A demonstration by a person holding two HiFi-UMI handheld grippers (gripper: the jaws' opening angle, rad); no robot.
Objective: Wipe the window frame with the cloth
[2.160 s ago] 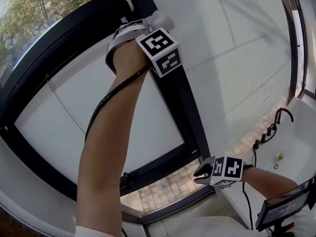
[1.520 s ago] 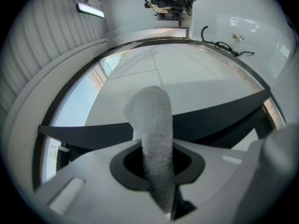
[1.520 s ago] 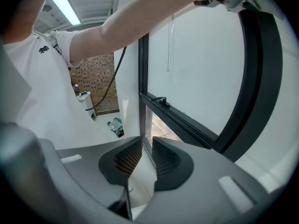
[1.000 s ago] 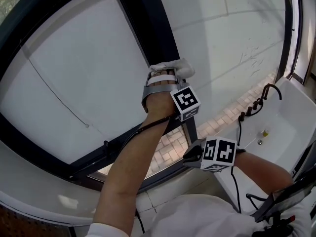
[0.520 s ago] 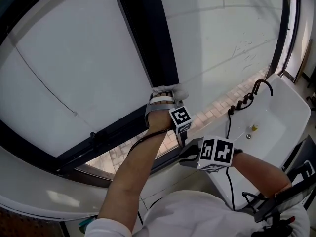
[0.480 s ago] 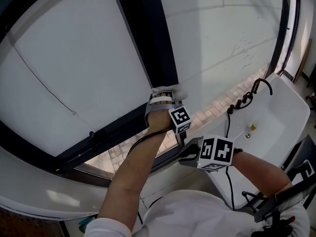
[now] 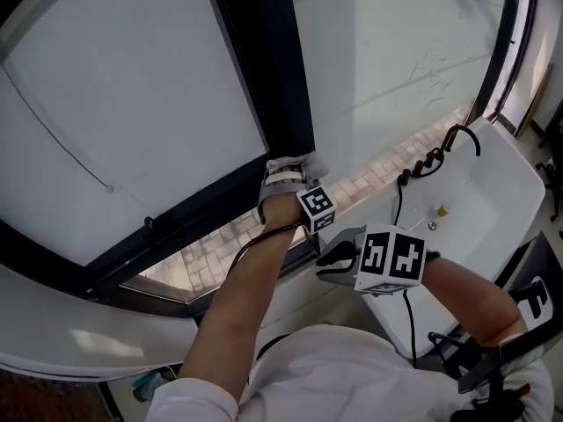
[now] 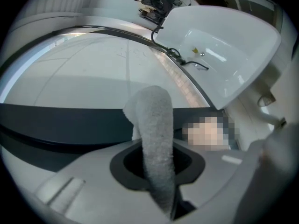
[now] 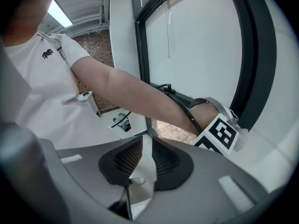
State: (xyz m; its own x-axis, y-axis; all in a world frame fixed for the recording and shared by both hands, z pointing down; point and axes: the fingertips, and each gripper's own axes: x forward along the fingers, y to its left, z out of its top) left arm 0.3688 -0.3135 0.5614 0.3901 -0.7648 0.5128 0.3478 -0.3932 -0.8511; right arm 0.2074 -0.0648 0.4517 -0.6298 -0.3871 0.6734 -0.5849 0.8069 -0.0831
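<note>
The left gripper point(image 7: 293, 169) is clamped on a white cloth point(image 8: 156, 134), held against the foot of the black window frame point(image 7: 264, 77); its own view shows the cloth's folded end standing up between the jaws before the dark bar, where the head view shows only a pale lump. The right gripper point(image 7: 337, 258) hangs lower, near the sink point(image 7: 501, 183); its own view alone shows the jaws a thin gap apart, empty

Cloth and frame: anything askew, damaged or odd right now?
Nothing stands out. The cloth sits clamped in the left gripper, at the foot of the black frame, which shows no damage. The right gripper hangs empty nearby, jaws slightly apart.
</note>
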